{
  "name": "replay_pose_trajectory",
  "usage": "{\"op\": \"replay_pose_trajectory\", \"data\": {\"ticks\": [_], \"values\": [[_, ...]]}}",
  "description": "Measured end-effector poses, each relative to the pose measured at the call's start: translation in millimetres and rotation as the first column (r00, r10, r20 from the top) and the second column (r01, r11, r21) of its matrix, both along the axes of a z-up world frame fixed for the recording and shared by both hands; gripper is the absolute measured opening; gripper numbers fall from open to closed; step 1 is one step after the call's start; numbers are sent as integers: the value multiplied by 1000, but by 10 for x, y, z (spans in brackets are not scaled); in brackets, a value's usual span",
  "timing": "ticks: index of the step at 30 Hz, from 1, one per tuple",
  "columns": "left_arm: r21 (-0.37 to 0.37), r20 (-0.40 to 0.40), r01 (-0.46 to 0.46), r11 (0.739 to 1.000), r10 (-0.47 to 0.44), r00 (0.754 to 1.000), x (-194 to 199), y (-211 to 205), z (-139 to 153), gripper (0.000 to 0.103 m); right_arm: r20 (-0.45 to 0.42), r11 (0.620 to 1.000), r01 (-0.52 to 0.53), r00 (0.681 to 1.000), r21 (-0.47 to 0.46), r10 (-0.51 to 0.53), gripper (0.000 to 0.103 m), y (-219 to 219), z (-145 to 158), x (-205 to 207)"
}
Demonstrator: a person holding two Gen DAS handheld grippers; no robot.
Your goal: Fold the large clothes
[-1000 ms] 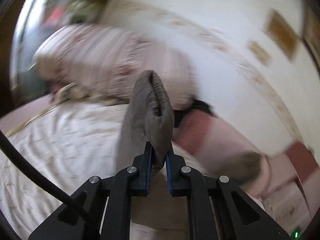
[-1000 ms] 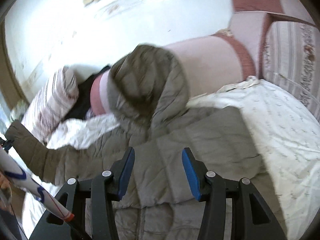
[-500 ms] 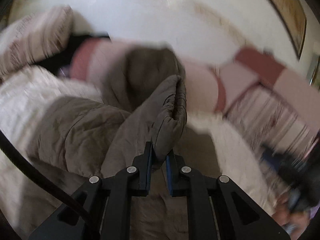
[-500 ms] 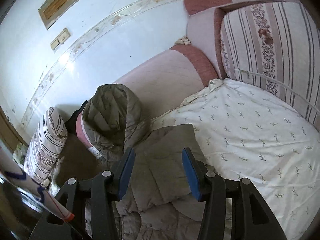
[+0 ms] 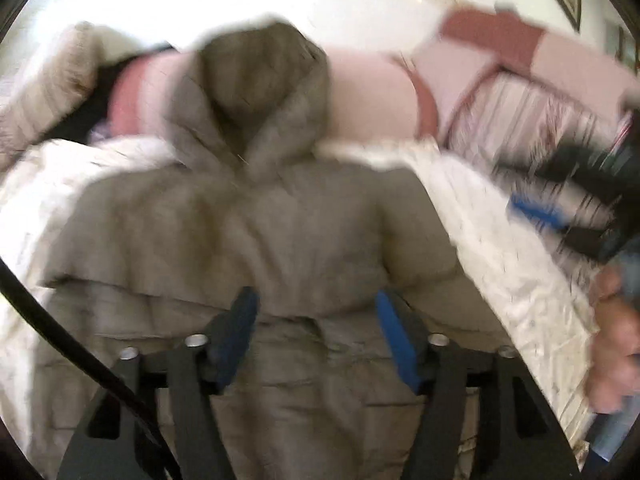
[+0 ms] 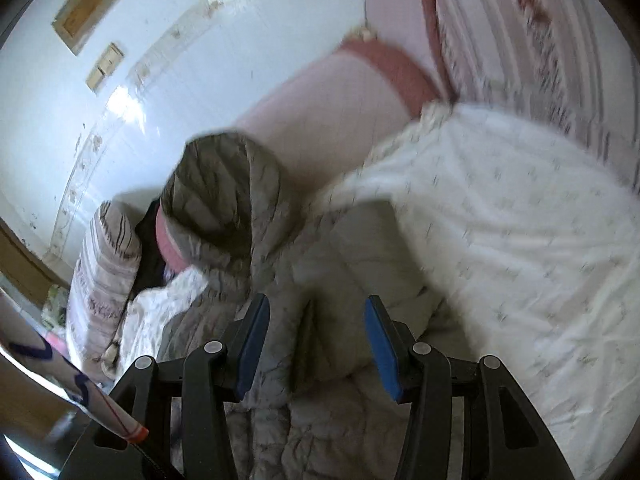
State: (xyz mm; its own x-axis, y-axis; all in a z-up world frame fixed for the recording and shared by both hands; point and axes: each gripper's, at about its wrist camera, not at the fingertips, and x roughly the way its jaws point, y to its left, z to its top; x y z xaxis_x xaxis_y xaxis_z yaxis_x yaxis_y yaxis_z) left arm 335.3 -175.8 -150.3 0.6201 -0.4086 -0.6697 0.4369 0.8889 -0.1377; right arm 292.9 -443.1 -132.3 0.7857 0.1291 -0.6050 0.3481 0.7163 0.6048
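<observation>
On my left wrist feed the picture is smeared, but at the far left I can make out a striped cushion (image 5: 48, 92) against the wall. Next comes the grey padded jacket (image 5: 256, 232), lying flat on the white bedsheet (image 5: 500, 240) with its hood (image 5: 264, 76) propped up against the pink bolster (image 5: 368, 96). Both sleeves look folded in across the chest, though the blur keeps me from being sure how they overlap. My left gripper (image 5: 316, 328) hangs over the lower body of the jacket with its 2 blue-padded fingers spread wide and nothing between them. Further right, the sheet runs to the bed edge, and the right gripper (image 5: 560, 208) shows there as a dark blur with a blue pad, the hand (image 5: 616, 336) holding it at the frame's edge.

On my right wrist feed, a white tube with blue marks (image 6: 60, 376) crosses the lower left corner. Beside it stands the striped cushion (image 6: 104, 268), then the hood (image 6: 224, 196), then the jacket (image 6: 320, 280) under my right gripper (image 6: 316, 344), whose jaws are also apart and empty above the zip line. To the right the bedsheet (image 6: 520, 240) spreads out bare, backed by a striped headboard cushion (image 6: 532, 52).
</observation>
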Motion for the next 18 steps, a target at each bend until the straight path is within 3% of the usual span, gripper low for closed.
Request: {"op": "replay_pose_trajectory", "data": {"ticks": [2,4,7,9,11,14,15,16,17,18], "values": [[-13,79,-129,991,130,988,28,415,134,76,-46,996,-44,998,77,47,54,64,-211,118],[-16,95,-222,975,223,970,170,737,144,77,-77,987,-81,993,136,92,53,172,-408,209],[-58,43,-371,927,374,926,509,1346,7,77,-81,968,-123,986,220,143,53,328,-644,290],[-89,-18,-455,886,455,890,756,1726,-122,77,-92,966,-125,984,227,149,53,405,-716,329],[-140,-98,-503,853,494,864,948,2027,-197,76,-117,970,-114,983,213,142,53,465,-770,389],[-215,-175,-522,825,493,852,1146,2231,-286,76,-134,967,-108,981,229,142,53,538,-860,489],[-233,-189,-522,821,488,852,1202,2271,-310,76,-137,966,-115,979,233,150,50,571,-878,528],[-240,-201,-524,817,487,850,1247,2293,-347,76,-135,966,-122,979,229,156,30,617,-891,558],[-237,-206,-525,818,485,850,1272,2293,-361,76,-135,967,-128,978,221,160,22,646,-884,579],[-233,-207,-518,823,479,853,1298,2283,-384,76,-142,972,-127,977,199,157,21,667,-863,597]]}}
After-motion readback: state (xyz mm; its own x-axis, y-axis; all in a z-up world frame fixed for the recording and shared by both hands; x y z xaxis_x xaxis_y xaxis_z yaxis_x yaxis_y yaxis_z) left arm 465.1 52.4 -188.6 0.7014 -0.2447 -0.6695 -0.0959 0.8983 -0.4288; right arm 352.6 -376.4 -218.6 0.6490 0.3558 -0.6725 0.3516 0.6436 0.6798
